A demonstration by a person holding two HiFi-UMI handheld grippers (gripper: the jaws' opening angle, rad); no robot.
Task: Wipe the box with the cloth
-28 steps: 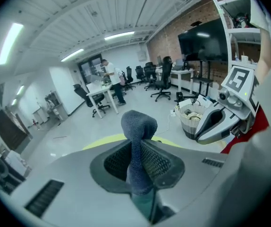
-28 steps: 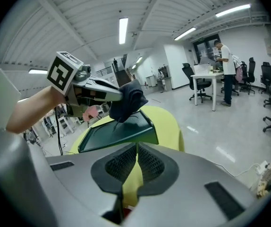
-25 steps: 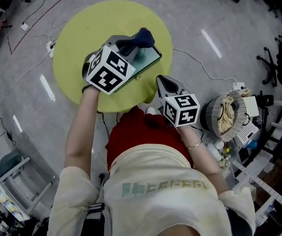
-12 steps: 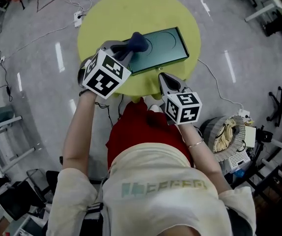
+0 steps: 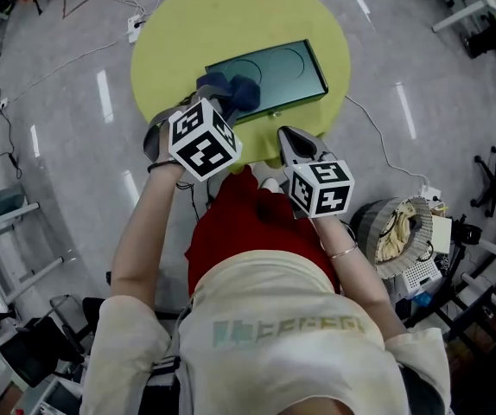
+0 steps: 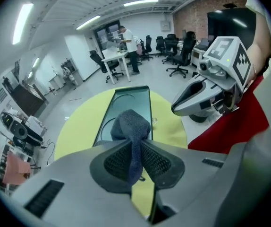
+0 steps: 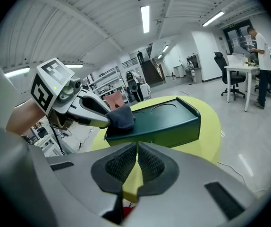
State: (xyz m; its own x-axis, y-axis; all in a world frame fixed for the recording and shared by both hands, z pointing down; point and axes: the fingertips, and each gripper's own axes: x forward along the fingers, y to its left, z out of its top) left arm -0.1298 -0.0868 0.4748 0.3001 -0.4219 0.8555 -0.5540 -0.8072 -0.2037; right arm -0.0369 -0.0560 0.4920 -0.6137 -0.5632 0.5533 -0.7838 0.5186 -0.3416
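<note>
A dark green flat box [image 5: 270,78] lies on a round yellow table [image 5: 196,24]. My left gripper [image 5: 220,93] is shut on a dark blue cloth [image 5: 235,92], which rests on the box's near left corner. In the left gripper view the cloth [image 6: 131,126] bulges out past the jaws over the box [image 6: 131,103]. The right gripper [image 5: 295,143] is shut on nothing and hangs at the table's near edge, just short of the box's front side. Its own view shows the box [image 7: 161,119] ahead and the cloth [image 7: 121,117] on the left corner.
A red cloth or garment [image 5: 244,232] lies below the grippers by the person's lap. Cables [image 5: 378,145] run over the grey floor round the table. A round basket [image 5: 395,223] with clutter stands at the right, office chairs and desks further off.
The left gripper has drawn the cloth back along the box lid toward the near left corner. The right gripper has stayed in place.
</note>
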